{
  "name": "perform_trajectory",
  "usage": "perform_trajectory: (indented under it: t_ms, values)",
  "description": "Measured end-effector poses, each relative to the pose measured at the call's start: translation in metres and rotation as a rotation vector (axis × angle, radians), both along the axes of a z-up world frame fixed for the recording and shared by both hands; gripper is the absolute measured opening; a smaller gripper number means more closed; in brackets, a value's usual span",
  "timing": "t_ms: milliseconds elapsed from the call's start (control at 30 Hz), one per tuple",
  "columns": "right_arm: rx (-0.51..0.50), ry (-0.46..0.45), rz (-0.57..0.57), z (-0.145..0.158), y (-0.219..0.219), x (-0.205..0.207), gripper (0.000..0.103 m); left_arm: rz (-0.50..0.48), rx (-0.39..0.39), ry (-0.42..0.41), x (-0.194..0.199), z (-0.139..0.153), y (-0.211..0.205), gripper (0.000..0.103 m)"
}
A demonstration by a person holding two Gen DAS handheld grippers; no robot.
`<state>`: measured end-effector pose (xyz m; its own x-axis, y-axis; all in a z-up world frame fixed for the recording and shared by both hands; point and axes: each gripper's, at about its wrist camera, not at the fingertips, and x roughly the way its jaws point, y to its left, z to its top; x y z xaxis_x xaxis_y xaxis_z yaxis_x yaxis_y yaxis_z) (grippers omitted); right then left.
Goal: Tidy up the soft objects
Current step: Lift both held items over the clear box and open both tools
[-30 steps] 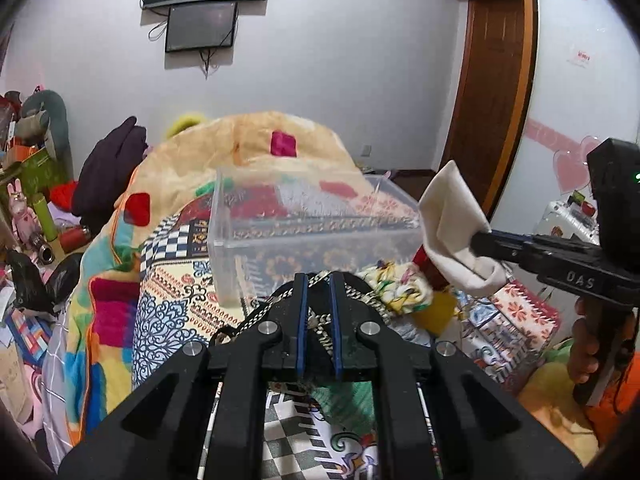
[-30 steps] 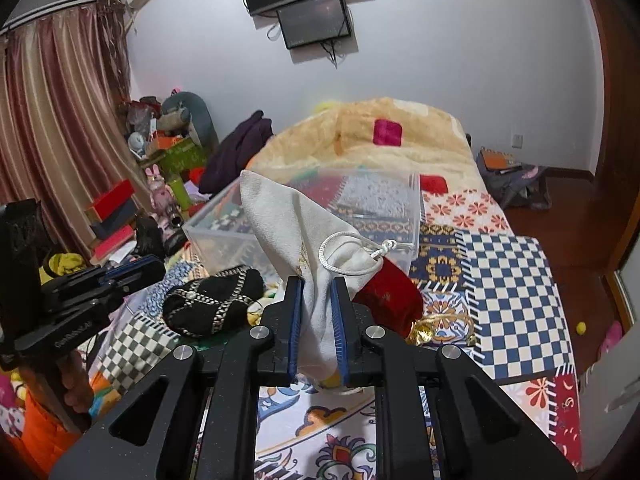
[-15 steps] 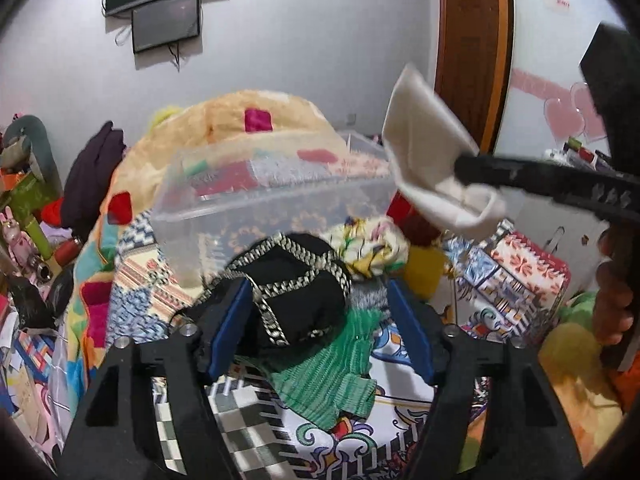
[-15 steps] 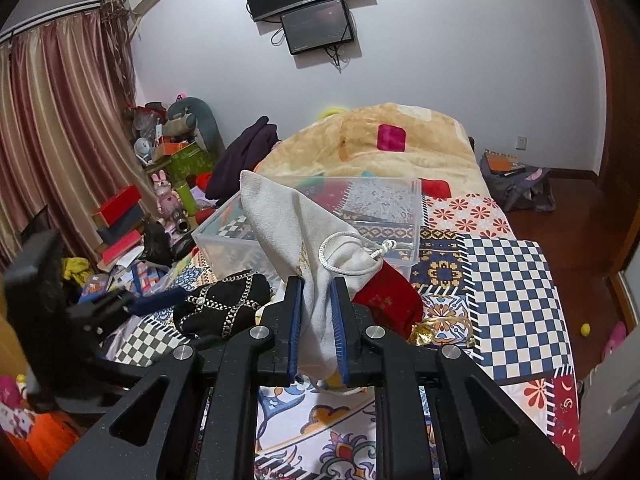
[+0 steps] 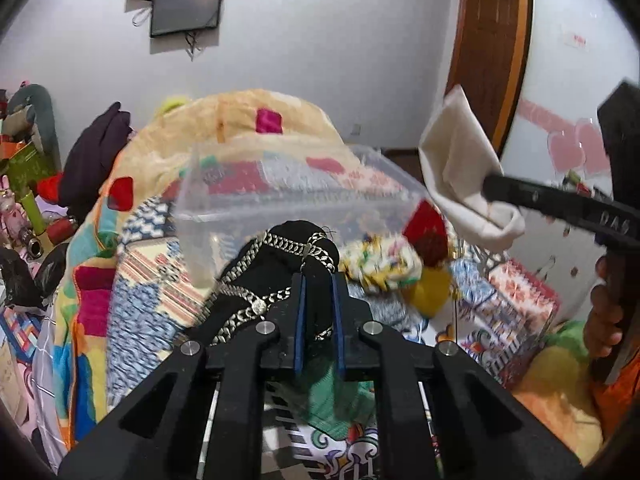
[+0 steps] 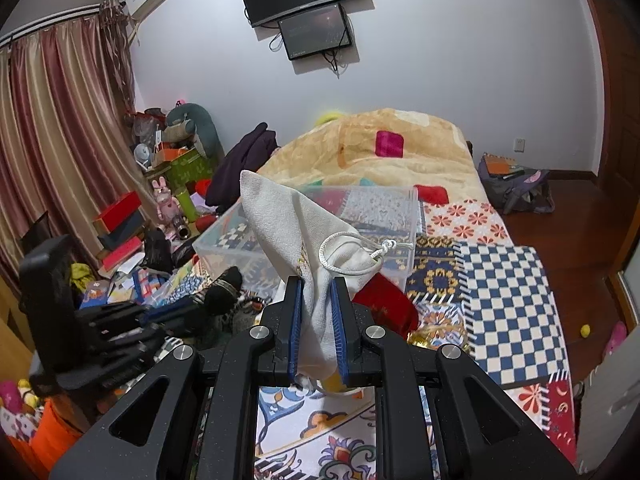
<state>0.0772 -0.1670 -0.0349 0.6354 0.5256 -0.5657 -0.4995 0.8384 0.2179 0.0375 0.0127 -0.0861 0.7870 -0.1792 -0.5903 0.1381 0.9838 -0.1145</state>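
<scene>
Black fabric crossed with silver chains, the soft pouch [image 5: 280,264] is clamped between the blue pads of the left tool [image 5: 317,280], held just in front of the clear plastic box [image 5: 280,196] on the bed [image 6: 500,280]. The right tool [image 6: 317,284] is closed on a cream drawstring bag [image 6: 288,224] with a white cord. The box seems to hold nothing, though the view through its walls is blurred.
</scene>
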Motion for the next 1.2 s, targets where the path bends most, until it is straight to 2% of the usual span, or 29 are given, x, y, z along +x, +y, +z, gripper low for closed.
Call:
perform_trajectory:
  t_ms: [233,433,633,767,900,1200]
  values:
    - [-0.001,-0.051,-0.007,0.024,0.001,0.012,0.013,0.015,-0.079,-0.090,-0.002,0.048,0.027,0.010]
    - [-0.005,-0.085,-0.015,0.036,0.007,0.032,0.013,0.026,-0.058,-0.172,0.010,0.084,0.032,0.010]
    - [-0.020,-0.106,-0.006,0.042,0.019,0.053,0.013,0.044,-0.021,-0.233,0.033,0.104,0.032,0.011]
    - [-0.049,-0.103,0.005,0.036,0.030,0.069,0.013,0.044,0.006,-0.239,0.055,0.102,0.030,0.011]
    - [-0.076,-0.071,0.022,0.022,0.040,0.082,0.013,0.053,0.037,-0.206,0.082,0.086,0.029,0.011]
    - [-0.157,0.059,0.054,-0.018,0.057,0.108,0.013,0.037,0.064,-0.019,0.135,0.023,0.028,0.011]
